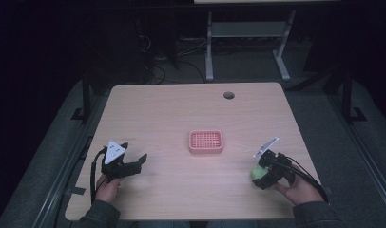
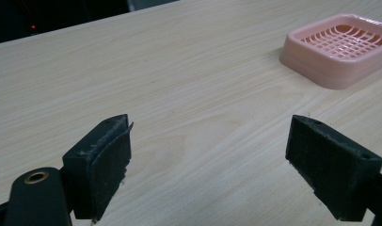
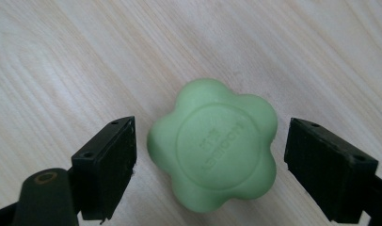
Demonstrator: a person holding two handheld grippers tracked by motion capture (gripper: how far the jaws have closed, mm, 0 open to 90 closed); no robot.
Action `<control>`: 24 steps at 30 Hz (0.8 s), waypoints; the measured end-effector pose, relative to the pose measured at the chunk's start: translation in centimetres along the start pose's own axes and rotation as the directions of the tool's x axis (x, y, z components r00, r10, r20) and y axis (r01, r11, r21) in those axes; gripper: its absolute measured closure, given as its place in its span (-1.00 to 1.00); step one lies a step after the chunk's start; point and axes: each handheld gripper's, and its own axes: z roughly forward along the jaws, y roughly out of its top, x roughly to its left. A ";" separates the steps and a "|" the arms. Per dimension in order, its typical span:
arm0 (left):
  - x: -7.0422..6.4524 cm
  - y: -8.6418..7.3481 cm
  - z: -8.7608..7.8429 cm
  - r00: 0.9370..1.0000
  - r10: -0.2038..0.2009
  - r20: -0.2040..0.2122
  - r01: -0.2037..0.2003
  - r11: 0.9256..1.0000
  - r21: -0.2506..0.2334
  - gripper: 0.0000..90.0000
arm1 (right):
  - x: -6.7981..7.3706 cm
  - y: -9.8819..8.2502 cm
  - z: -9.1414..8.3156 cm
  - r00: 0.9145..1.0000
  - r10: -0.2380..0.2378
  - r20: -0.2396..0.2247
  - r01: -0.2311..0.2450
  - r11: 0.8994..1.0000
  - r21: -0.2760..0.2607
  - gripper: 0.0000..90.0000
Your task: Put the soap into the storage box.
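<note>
While the green flower-shaped soap (image 3: 212, 150) lies flat on the surface (image 1: 172, 109) at lower right of the high view, the right tool (image 1: 262, 174) straddles it, jaws wide, not touching. Grasp not yet made; pink soap dish (image 1: 206, 141) at centre sits empty. Left tool (image 1: 129, 165) gapes, holding nothing. Soap: five lobes, faint embossed lettering.

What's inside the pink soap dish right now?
Nothing: the pink soap dish shows just its bare slotted grid. The green soap lies on the table between the open right tongs.
</note>
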 end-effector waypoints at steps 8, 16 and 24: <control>0.0 0.0 0.0 1.000 -0.001 0.005 0.001 1.000 0.000 -0.68 | 0.0 0.3 0.8 1.000 -0.009 0.005 0.009 0.999 0.040 -0.61; 0.1 0.0 0.0 1.000 -0.003 0.003 0.003 1.000 0.004 -0.68 | -0.3 0.5 1.3 1.000 0.001 0.003 -0.001 0.999 0.054 -0.56; 0.1 0.0 -0.1 1.000 -0.007 0.001 0.007 1.000 0.002 -0.68 | 0.1 0.7 1.7 1.000 -0.010 -0.002 0.010 0.998 0.062 -0.53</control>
